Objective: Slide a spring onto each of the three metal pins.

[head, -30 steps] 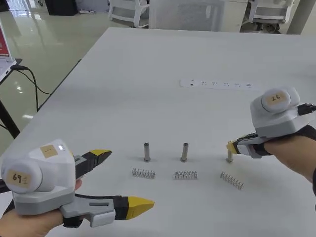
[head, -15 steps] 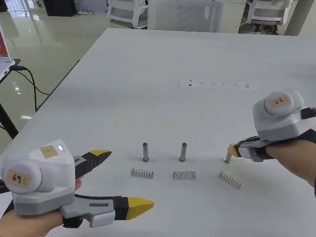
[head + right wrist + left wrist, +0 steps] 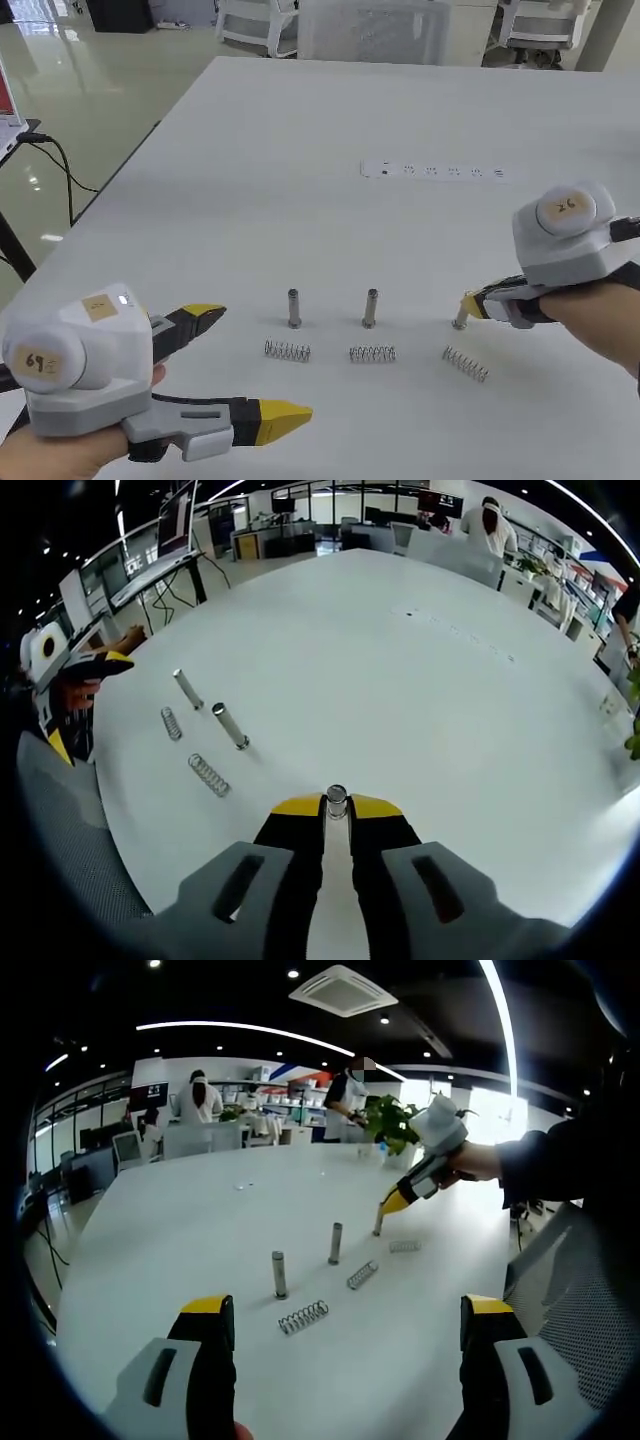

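Note:
Three short metal pins stand in a row on the white table: the left pin, the middle pin and the right pin. A spring lies in front of each: left spring, middle spring, right spring. My right gripper is shut on the right pin, its yellow tips clamping the pin near its top. My left gripper is held open at the near left, apart from the left pin and left spring, with nothing between its jaws.
A white power strip lies flat farther back on the table. The table's left edge drops to the floor, where a black cable runs. Office chairs stand beyond the far end.
My right gripper has drifted slightly to the right while staying shut on the right pin. The left gripper, the other pins and the springs have not moved.

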A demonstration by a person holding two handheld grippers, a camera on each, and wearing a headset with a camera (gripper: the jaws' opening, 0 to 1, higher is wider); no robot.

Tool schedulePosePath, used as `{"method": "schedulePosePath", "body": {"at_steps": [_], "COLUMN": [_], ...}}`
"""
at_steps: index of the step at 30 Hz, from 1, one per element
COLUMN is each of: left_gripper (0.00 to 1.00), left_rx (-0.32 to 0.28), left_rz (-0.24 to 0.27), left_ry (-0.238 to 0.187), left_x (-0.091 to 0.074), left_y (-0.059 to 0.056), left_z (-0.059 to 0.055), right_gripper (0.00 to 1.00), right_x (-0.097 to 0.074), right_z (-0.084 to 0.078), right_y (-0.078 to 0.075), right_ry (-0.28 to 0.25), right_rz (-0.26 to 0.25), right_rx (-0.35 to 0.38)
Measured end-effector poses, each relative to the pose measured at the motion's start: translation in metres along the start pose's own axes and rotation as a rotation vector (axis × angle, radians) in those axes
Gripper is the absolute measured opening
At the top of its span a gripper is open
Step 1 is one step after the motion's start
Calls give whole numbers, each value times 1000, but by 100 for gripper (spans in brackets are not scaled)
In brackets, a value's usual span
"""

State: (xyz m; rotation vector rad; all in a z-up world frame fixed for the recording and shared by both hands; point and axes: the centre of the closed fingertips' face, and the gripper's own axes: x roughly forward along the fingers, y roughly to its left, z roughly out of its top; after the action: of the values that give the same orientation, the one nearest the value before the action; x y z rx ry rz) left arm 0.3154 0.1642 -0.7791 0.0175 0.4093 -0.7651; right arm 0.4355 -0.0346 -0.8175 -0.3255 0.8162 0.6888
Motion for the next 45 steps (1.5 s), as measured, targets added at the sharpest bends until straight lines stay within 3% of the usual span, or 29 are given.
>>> {"method": "schedulePosePath", "body": {"at_steps": [21,28,35,45], "left_gripper": [93,93,93,93], "left_rx": [3,5,5,4], "left_rz": [0,-3,-5,-2], "left_ry": [3,5,4,3], "left_x": [0,1,1,1], "left_y": [-1,-2,-2,-2], "left_z": [0,0,0,0], "right_gripper": [18,21,21,21], "right_x": [-1,-4,-10,-12], "right_z": [-3,-12,-17,-38], "right_y": [2,2,13,23], "right_ry": [-14,-1,10,56], "right_rz": [14,23,61,118], "right_rx": [-12,-28,-61,-109]}}
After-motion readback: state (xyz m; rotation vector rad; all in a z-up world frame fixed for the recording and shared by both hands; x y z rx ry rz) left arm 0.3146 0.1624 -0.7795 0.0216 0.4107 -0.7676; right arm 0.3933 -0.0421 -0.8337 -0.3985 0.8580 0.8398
